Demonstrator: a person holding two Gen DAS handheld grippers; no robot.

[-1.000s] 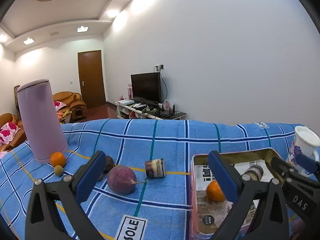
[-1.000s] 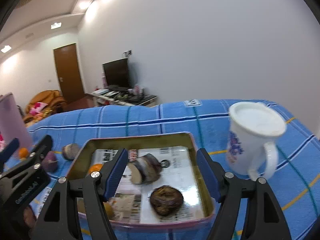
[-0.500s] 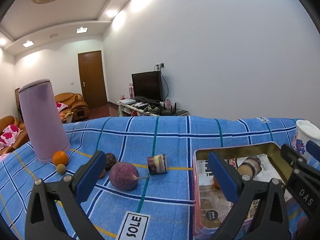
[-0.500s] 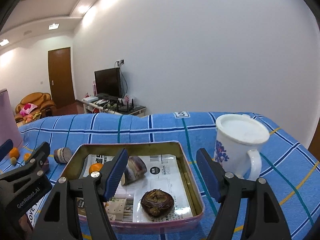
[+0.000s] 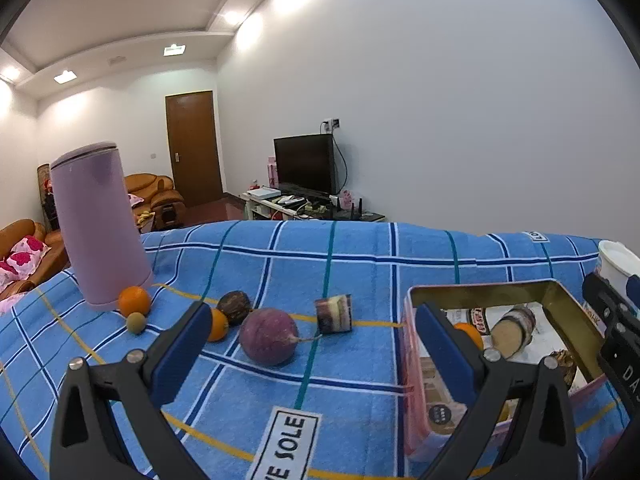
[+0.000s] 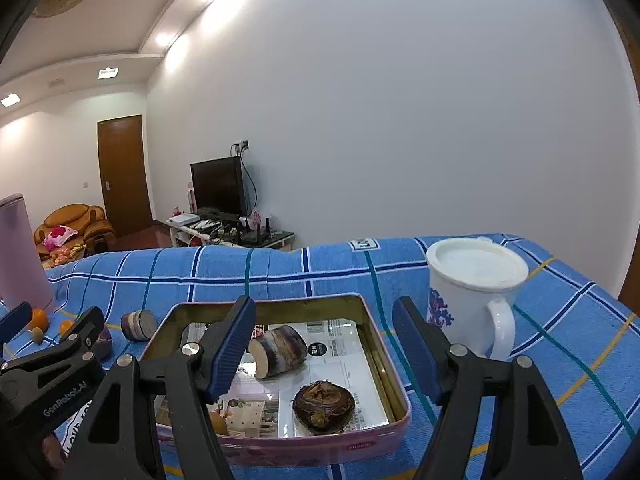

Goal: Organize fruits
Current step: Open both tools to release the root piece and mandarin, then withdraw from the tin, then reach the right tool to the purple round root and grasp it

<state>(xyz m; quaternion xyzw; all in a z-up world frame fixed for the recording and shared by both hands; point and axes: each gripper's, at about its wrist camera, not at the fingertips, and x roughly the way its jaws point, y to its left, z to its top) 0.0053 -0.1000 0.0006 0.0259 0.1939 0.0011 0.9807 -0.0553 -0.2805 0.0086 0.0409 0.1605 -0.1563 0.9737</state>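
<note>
In the left wrist view we found a tall lilac kettle standing at the left of the frame on the blue checked cloth that covered the worktop. A small orange sat against its base, with a tiny greenish-brown fruit just in front of that. Toward the middle lay a second orange, partly behind the near fingertip, then a dark wrinkled fruit touching it, a round purple passion fruit with a trailing stem, and a short piece of sugarcane. The left hand-held gripper hovered above the cloth with its jaws spread wide and nothing between them.

At the right of that frame sat the pink-sided tin tray, lined with printed paper, holding an orange and a sugarcane piece lying on its side.

In the right wrist view the tray filled the lower middle. Inside it we saw the sugarcane piece near the centre and a dark wrinkled fruit nearer the front wall; an orange showed only in part behind the left finger. The right hand-held gripper hung over the tray, jaws wide apart and holding nothing. A white lidded mug with a blue pattern stood just to the right of the tray.
</note>
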